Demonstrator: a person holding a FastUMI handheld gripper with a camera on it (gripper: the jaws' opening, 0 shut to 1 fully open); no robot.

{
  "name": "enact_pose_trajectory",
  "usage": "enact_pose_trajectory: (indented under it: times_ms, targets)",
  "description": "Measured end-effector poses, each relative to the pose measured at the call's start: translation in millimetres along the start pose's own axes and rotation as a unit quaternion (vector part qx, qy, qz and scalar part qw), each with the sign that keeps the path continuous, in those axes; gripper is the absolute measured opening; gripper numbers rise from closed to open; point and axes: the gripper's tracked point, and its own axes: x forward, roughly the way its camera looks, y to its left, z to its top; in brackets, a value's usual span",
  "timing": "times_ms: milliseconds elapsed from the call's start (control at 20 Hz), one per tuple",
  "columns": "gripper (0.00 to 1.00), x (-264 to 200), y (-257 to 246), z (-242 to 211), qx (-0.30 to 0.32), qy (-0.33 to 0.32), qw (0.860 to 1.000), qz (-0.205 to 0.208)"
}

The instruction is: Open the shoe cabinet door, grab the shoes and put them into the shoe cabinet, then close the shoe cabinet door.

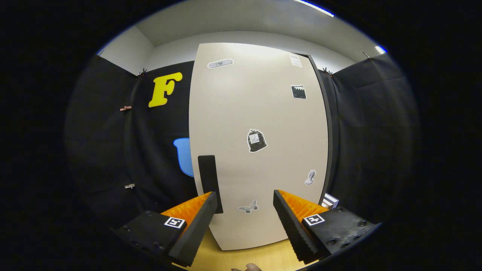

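Observation:
The shoe cabinet door (260,113) is a tall beige panel with several stickers, standing just ahead of me and looking shut against the cabinet's dark right edge. A black upright handle (209,180) sits near the door's left edge, just above and beyond my left finger. My gripper (244,205) is open, its fingers wide apart with nothing between them, pointed at the lower part of the door. The left fingertip (209,203) is close to the bottom of the handle; whether it touches I cannot tell.
A light wooden floor (260,256) runs under the door. Black cloth walls hang close on both sides of the cabinet. A small striped white thing (330,200) shows by the cabinet's lower right corner. Part of a hand (248,268) shows below the fingers.

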Motion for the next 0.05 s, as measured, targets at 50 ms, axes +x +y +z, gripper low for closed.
enact_pose_trajectory:
  times_ms: [50]
  targets:
    - [0.98,0.4,-1.8,-1.6,-0.001,0.003,1.000,0.000]
